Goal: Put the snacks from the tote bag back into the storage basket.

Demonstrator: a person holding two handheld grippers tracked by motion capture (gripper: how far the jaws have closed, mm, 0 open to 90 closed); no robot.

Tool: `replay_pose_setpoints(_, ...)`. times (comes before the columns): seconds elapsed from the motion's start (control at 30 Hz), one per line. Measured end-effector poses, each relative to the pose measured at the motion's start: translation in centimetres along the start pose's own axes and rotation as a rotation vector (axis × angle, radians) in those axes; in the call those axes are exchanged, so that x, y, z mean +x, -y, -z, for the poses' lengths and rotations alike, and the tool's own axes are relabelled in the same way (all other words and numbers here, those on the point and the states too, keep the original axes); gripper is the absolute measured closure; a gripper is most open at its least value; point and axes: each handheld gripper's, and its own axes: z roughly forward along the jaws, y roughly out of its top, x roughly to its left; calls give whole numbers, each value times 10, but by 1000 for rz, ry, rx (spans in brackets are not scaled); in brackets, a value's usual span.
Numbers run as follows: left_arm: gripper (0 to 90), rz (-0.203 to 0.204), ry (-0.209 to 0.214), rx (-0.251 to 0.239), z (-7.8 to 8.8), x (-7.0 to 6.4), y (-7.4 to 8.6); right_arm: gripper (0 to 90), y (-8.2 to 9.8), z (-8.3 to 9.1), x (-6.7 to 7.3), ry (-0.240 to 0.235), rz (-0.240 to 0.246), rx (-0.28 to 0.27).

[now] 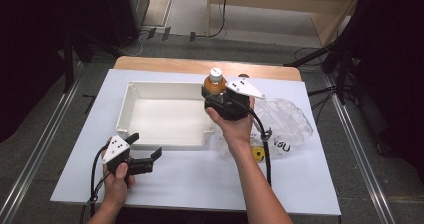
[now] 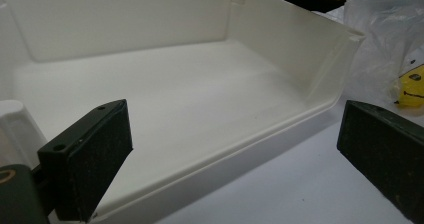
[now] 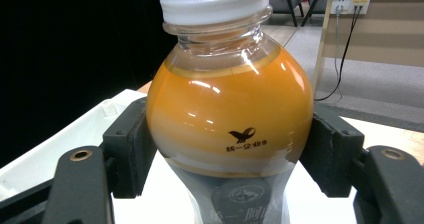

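A clear bottle point(image 3: 230, 119) of orange drink with a white cap stands upright between the two black jaws of my right gripper point(image 3: 230, 149), and both pads press on its round shoulder. In the high view that bottle point(image 1: 215, 82) hangs just past the right end of the white bin point(image 1: 131, 90), with my right gripper point(image 1: 218, 100) shut on it. My left gripper point(image 1: 147, 146) rests low at the bin's near rim, its jaws wide apart with nothing between them. The left gripper view looks over its open fingers point(image 2: 90, 156) into the empty bin point(image 2: 270, 39).
A crumpled clear plastic bag point(image 1: 290, 121) lies right of the bin, with a small yellow item point(image 1: 258, 154) at its near edge; both appear in the left gripper view as bag point(image 2: 385, 29) and yellow item point(image 2: 412, 86). A white sheet point(image 1: 200, 179) covers the table.
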Motion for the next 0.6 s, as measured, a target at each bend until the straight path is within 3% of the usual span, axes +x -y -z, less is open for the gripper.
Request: replay_pose_setpoints(0.6, 14, -2, 4, -3, 0, 0, 0, 311, 3, -10, 9, -21, 0, 11)
